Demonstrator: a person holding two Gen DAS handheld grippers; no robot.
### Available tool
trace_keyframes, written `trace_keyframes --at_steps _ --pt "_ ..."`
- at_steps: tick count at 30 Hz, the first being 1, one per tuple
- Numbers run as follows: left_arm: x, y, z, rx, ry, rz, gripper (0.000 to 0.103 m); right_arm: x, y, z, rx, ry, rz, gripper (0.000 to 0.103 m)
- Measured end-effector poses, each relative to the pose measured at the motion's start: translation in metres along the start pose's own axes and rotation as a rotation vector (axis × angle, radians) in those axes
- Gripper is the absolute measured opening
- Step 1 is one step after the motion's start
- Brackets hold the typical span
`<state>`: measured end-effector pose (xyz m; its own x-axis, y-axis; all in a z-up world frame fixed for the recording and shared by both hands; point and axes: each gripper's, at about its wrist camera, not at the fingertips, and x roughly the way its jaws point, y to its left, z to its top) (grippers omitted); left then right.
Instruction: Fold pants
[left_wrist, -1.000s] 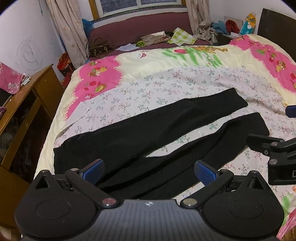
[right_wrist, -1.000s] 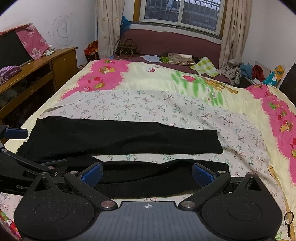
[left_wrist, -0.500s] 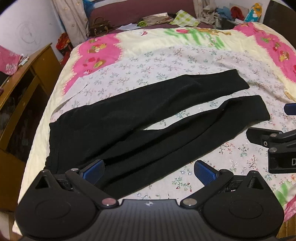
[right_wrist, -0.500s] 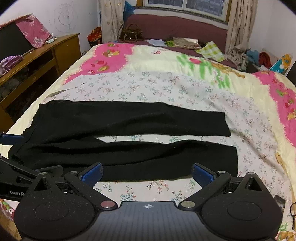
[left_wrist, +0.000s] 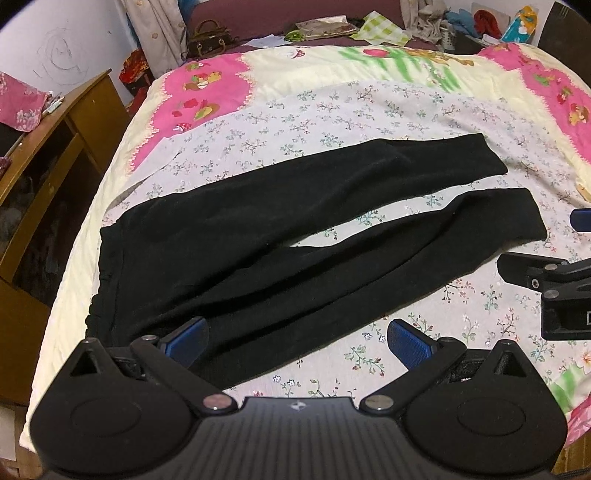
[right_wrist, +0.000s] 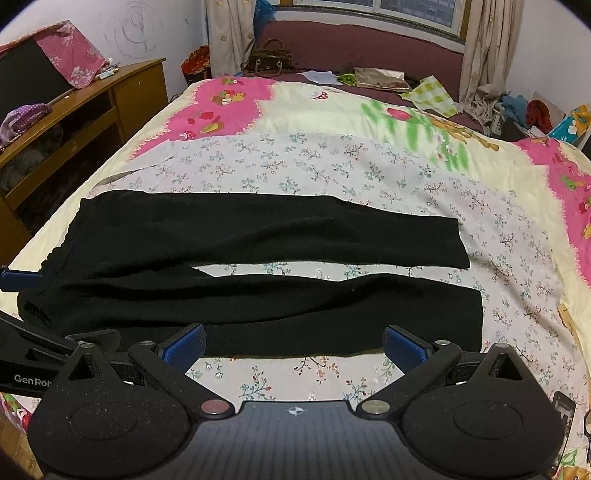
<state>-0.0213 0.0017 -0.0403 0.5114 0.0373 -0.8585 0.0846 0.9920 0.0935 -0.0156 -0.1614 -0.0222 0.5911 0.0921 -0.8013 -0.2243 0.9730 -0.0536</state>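
Pants lie flat across the bed's near edge, legs parted for folding, so you hold left tool and right tool spread, gripping nothing.

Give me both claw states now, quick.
Left claw: open, holding nothing, above the black pants.
Right claw: open, holding nothing.

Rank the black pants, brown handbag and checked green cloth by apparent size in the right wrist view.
1. black pants, by far the largest.
2. brown handbag and checked green cloth look about alike; both lie far from the camera, so no ranking between them.
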Motion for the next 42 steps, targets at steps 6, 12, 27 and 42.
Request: trace_keyframes --at_steps 6,12,27,42 --pt "0.004 -0.001 0.001 0.005 0.008 -0.012 0.103 0.005 -0.001 0.001 0.002 0.013 0.0 0.088" --pt "0.01 -0.001 0.001 0.017 0.011 -0.022 0.103 0.01 -0.002 0.001 0.003 0.027 -0.004 0.088" --pt "0.02 -0.011 0.004 0.058 0.023 -0.042 0.103 0.02 -0.005 0.002 -0.006 0.055 0.006 0.086" --pt "0.046 -0.041 0.011 0.127 0.075 -0.063 0.103 0.042 -0.029 -0.007 0.047 0.122 0.004 0.084"
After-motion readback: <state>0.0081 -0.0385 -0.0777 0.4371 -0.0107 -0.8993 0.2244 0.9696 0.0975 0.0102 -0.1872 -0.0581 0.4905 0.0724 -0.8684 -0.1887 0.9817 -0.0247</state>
